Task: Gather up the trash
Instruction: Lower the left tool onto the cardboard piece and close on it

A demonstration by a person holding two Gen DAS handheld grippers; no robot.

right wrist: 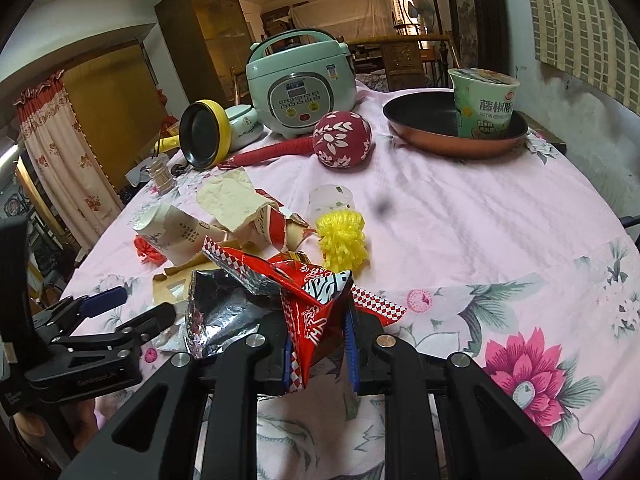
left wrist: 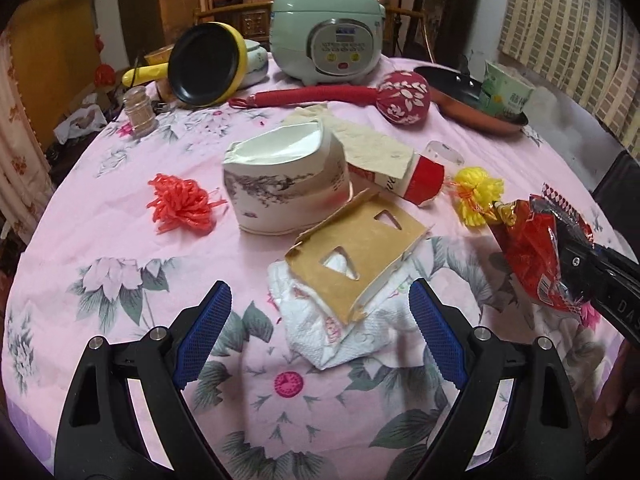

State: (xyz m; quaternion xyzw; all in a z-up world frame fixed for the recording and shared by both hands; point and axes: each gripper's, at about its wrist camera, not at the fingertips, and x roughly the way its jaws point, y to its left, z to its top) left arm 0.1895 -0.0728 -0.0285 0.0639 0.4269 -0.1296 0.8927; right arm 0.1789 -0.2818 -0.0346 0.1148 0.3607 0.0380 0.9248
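My left gripper (left wrist: 320, 320) is open, its blue pads on either side of a crumpled white tissue (left wrist: 340, 332) with a torn brown cardboard piece (left wrist: 356, 248) lying on it. My right gripper (right wrist: 318, 344) is shut on a red foil snack wrapper (right wrist: 296, 300), held above the table; the wrapper also shows in the left wrist view (left wrist: 536, 248). More trash lies on the pink floral cloth: a crushed white paper cup (left wrist: 284, 188), a red-and-white paper cup (left wrist: 416, 180) under a beige paper scrap (left wrist: 376, 144), an orange plastic tuft (left wrist: 180, 204), a yellow tuft (left wrist: 476, 196).
At the back stand a green rice cooker (left wrist: 328, 36), a yellow-rimmed pan (left wrist: 204, 64), a red fabric mallet (left wrist: 404, 96), a copper pan (right wrist: 452, 128) holding a noodle cup (right wrist: 484, 104), and a small toothpick jar (left wrist: 138, 110). A clear plastic cup (right wrist: 332, 200) lies beside the yellow tuft.
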